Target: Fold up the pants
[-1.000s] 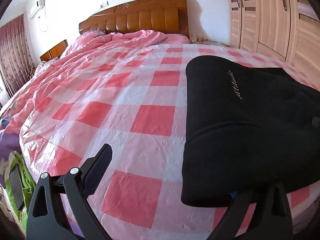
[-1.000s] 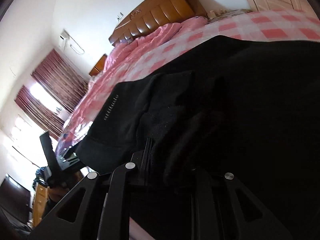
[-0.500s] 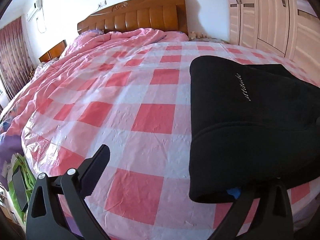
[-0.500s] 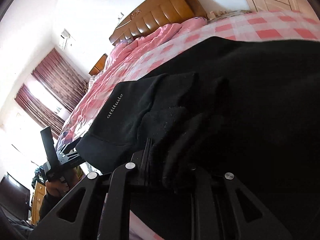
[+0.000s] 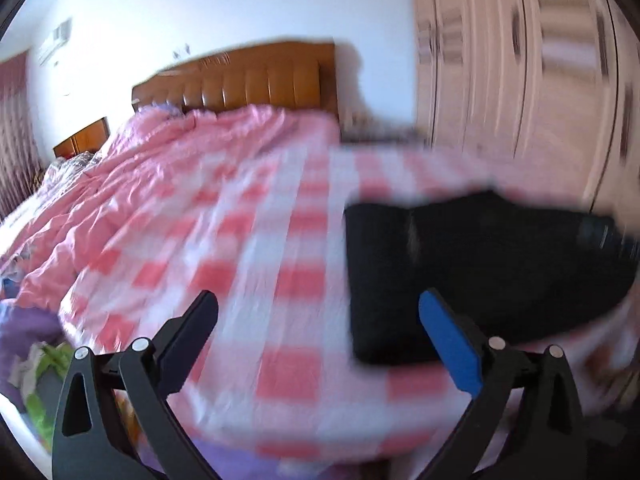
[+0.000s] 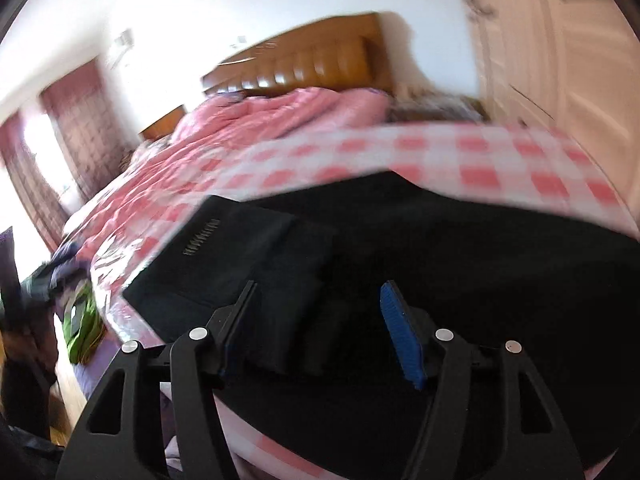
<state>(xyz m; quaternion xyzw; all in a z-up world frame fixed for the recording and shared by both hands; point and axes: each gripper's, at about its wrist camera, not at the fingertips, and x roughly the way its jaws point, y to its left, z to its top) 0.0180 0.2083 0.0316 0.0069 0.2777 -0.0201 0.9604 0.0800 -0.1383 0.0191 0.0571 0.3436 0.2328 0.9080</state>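
Both grippers, left (image 5: 318,320) and right (image 6: 318,320), now spread and empty | pants (image 6: 420,280) released, folded on bed (image 5: 240,240) | fold likely done

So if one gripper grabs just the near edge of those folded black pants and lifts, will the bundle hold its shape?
Probably not. The black pants look like soft knit stacked in loose layers, so only the pinched layers would likely rise and the rest sag open. They seem light, and the checked sheet looks smooth, so a push would more likely slide or bunch them.
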